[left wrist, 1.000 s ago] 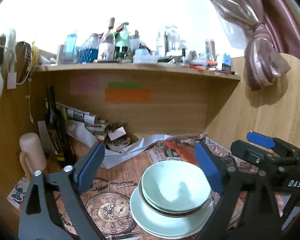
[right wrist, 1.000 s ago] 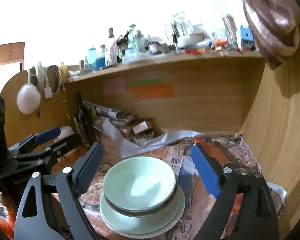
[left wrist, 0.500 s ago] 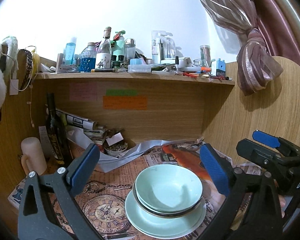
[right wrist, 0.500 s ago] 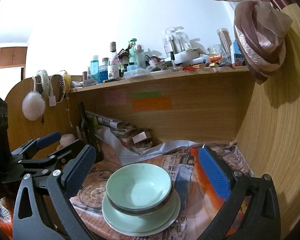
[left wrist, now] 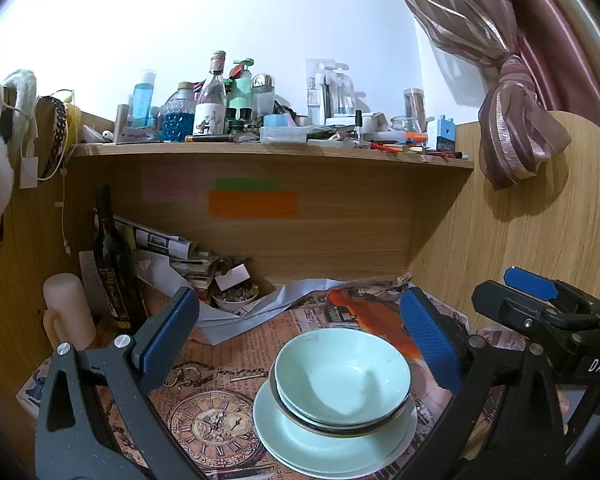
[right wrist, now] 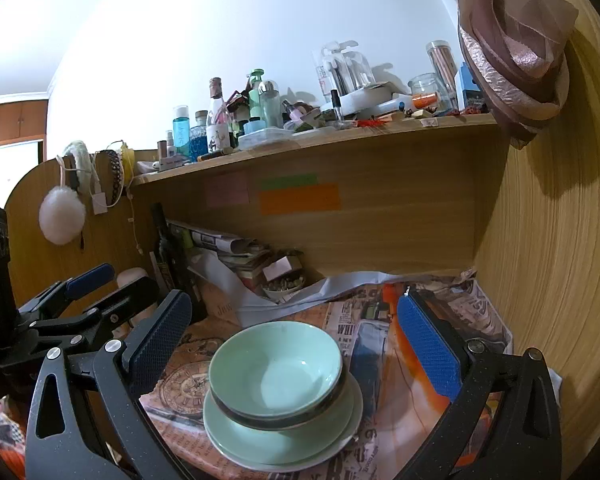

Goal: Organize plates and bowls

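A pale green bowl point(left wrist: 342, 376) point(right wrist: 276, 368) sits nested in a dark-rimmed bowl on pale green plates point(left wrist: 300, 444) point(right wrist: 260, 444), stacked on the newspaper-covered desk point(left wrist: 236, 364). My left gripper point(left wrist: 298, 340) is open, its blue pads spread wide on either side of the stack and clear of it. My right gripper point(right wrist: 294, 346) is open too, with its pads standing apart from the bowls on both sides. Each gripper shows in the other's view: the right gripper's body point(left wrist: 540, 320) at the right, the left gripper's body point(right wrist: 84, 300) at the left. Nothing is held.
At the back left stand a dark bottle point(left wrist: 112, 264) and a cream mug point(left wrist: 66, 312), with rolled papers and a small dish of bits point(left wrist: 236, 298) behind the stack. A crowded shelf point(left wrist: 268, 152) runs overhead. A wooden side panel point(right wrist: 548, 280) closes the right.
Both grippers' jaws have spread a little wider around the stack. The bowls and plates have not moved.
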Demonstrator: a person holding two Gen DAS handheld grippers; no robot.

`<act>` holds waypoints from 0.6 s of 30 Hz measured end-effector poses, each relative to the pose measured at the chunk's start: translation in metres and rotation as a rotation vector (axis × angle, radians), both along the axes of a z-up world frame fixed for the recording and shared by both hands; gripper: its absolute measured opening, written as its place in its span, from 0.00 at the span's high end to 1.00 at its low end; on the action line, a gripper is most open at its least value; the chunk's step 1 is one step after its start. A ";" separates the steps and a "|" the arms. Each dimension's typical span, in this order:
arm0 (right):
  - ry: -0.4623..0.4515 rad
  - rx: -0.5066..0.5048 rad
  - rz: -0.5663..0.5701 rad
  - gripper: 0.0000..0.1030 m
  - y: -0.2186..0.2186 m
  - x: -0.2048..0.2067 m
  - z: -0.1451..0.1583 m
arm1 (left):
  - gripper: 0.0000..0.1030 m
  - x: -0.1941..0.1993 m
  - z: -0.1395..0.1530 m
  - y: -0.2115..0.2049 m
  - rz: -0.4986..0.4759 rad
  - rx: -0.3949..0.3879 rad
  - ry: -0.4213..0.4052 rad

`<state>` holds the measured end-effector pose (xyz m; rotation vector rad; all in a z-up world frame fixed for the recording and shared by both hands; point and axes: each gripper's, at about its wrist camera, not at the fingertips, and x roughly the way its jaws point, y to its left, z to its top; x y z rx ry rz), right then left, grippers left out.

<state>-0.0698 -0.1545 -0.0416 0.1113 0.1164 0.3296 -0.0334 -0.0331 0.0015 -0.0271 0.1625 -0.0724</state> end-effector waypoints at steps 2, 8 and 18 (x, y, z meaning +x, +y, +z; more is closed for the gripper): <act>0.001 0.001 0.001 0.00 -0.001 0.000 0.000 | 0.00 0.000 0.000 0.000 0.002 0.001 0.000; 0.001 0.001 0.005 0.00 -0.001 0.001 -0.001 | 0.00 0.000 -0.001 -0.001 -0.001 0.008 0.000; 0.004 0.003 0.007 0.00 0.000 0.001 -0.002 | 0.00 0.001 -0.002 0.000 -0.004 0.007 0.004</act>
